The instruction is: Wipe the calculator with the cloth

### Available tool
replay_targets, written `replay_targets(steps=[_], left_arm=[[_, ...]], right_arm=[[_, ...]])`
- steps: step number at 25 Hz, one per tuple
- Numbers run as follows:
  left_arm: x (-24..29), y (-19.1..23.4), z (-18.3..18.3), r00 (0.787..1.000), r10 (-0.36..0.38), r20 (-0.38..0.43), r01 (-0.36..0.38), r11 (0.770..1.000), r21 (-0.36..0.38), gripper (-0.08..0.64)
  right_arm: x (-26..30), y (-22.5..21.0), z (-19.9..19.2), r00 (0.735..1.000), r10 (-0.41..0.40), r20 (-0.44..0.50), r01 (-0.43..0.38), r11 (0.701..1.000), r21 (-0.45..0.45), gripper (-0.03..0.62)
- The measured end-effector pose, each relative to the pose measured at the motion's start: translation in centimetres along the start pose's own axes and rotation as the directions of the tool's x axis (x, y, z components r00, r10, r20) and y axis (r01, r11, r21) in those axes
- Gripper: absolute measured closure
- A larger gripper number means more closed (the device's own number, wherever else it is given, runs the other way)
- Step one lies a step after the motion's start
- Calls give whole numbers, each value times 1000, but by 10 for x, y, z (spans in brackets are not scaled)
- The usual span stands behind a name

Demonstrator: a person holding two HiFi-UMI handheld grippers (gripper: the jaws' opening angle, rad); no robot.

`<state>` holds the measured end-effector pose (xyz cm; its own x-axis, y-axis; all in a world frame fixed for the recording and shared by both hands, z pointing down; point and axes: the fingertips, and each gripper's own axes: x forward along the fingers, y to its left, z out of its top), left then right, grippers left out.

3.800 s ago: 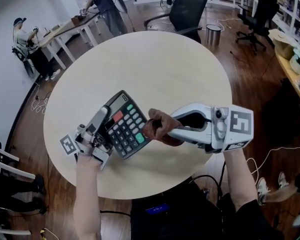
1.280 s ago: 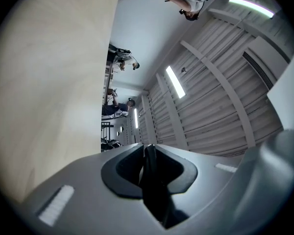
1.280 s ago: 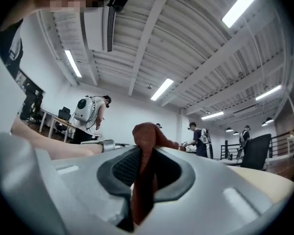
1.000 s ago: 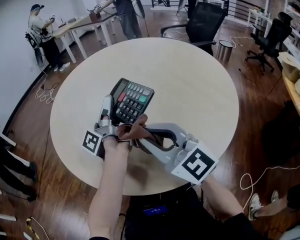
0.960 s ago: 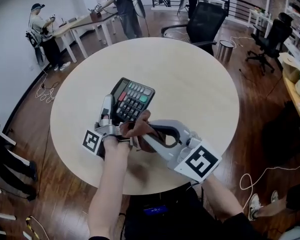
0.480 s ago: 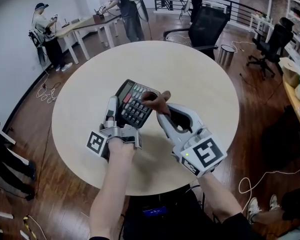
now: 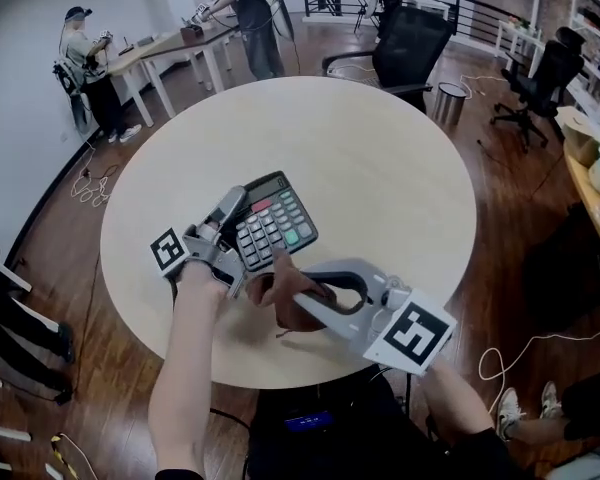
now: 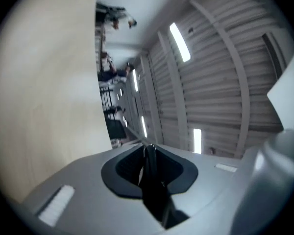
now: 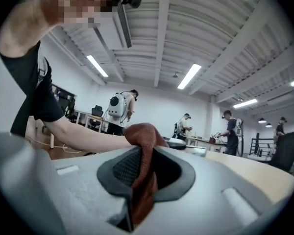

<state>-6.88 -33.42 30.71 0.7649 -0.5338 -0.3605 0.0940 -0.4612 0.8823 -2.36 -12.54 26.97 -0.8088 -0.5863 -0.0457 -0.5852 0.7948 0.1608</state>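
Since half a second ago the cloth (image 7: 288, 303) has come back from the far keys of the calculator (image 7: 277, 226) to its near edge, and the calculator has turned a little. Nearest to me, close to the near edge of the table (image 7: 400, 168), my right gripper (image 7: 280, 284) is clamped on the brown cloth. Just beyond it my left gripper (image 7: 229, 207) pinches the left edge of the calculator, with the jaws almost together.

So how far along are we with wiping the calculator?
Done: left gripper jaws shut on the black keypad calculator, right gripper jaws shut on the brown cloth. In hand: cloth at the calculator's near edge. Left: wiping the keys; cleanliness can't be judged.
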Motion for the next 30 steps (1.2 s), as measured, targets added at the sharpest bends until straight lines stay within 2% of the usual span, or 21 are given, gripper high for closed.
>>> replay_targets(steps=[1,2,5,7,8,10,12,13,14,15,17,18,19,20,21,22,23,25,26,28,30], left_arm=[[5,1,-9,992,0,-128,4,999,32,508],[10,1,-17,972,7,-236,10,998,68,506],[19,11,-33,885,86,-458,0,983,185,506],[28,21,-45,815,157,-558,-8,965,261,502],[32,26,-49,787,185,-588,-10,958,288,499],[40,32,-51,753,220,-620,9,939,344,502],[48,34,-50,736,234,-635,74,905,419,500],[53,35,-48,735,243,-633,105,882,460,476],[57,37,-46,740,260,-620,122,855,504,420],[61,39,-44,747,287,-599,128,823,554,361],[61,45,-33,763,367,-532,110,738,666,259],[57,45,-26,774,401,-490,89,697,711,244],[49,41,-18,789,416,-453,67,674,736,244],[37,31,-12,805,410,-428,48,675,737,244],[22,19,-12,818,395,-418,28,699,715,246],[4,7,-18,824,380,-421,2,740,672,263],[-16,-5,-29,825,366,-431,-33,792,609,307],[-48,-25,-59,834,306,-459,-85,893,441,327],[-57,-32,-73,846,263,-463,-91,928,361,330],[-64,-38,-88,875,211,-437,-104,961,255,360],[-61,-32,-86,903,205,-378,-140,971,193,360]], right_arm=[[-12,-19,-4,999,-45,-22,46,999,25,541],[-23,-41,-11,994,-91,-59,93,995,27,541],[-47,-104,-34,960,-221,-172,235,970,65,541],[-52,-136,-47,936,-266,-231,294,951,99,541],[-52,-148,-54,927,-274,-256,311,943,116,541],[-47,-165,-69,914,-270,-303,323,936,140,541],[-37,-174,-83,905,-248,-346,316,936,156,541],[-31,-178,-90,901,-235,-365,311,936,163,541],[-27,-183,-96,896,-225,-383,307,936,170,541],[-22,-188,-101,892,-216,-397,305,936,174,541],[-13,-198,-106,885,-208,-418,304,936,178,541],[-8,-202,-107,881,-208,-424,306,936,175,541],[-4,-208,-107,878,-212,-430,308,936,168,541],[0,-213,-107,874,-216,-436,309,938,156,541],[5,-219,-107,869,-217,-444,307,941,141,541],[11,-224,-107,866,-213,-453,298,946,125,541],[19,-229,-109,864,-202,-462,283,952,113,541],[37,-232,-111,867,-154,-474,232,967,110,541],[47,-230,-112,873,-114,-474,196,972,126,541],[66,-221,-110,891,-16,-454,115,975,192,541],[76,-207,-107,903,67,-424,48,966,256,541]])
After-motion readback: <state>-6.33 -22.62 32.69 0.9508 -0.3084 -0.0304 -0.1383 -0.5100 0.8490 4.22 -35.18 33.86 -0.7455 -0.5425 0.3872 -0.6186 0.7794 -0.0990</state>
